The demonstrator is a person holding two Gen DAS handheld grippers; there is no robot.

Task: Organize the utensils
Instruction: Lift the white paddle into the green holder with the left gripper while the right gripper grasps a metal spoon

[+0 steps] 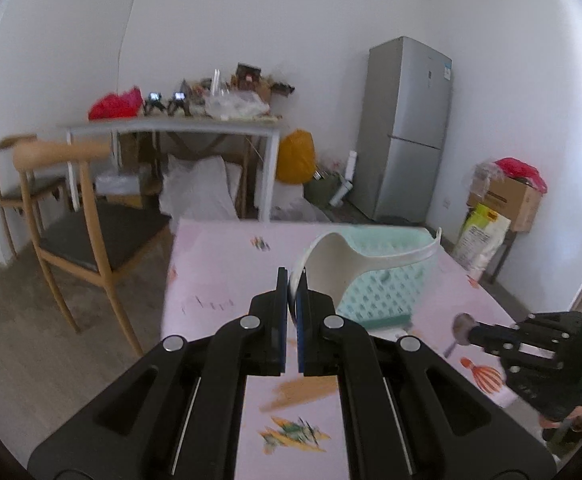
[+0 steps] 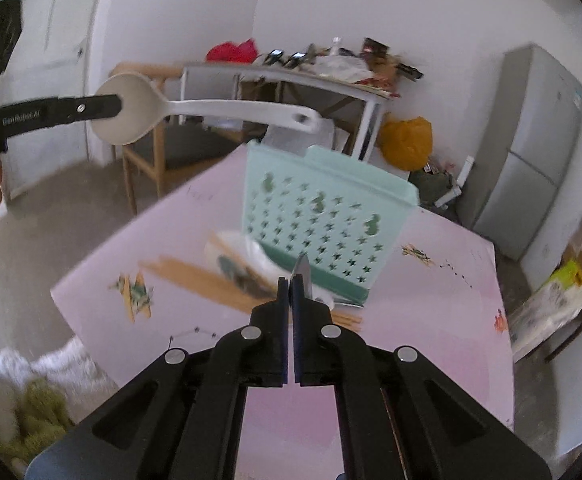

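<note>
Left tool: you pinch the white ladle by its bowl rim, lifted above the tabletop | Right tool: pressed together on a thin metal utensil | Mint basket: on the tabletop just beyond both tools | Chopsticks: loose beside basket

Each camera rides on its own gripper and looks forward along the jaws, angled down at the pink tabletop from close above. The right view is tilted. Both share the mint basket and the grey fridge.
</note>
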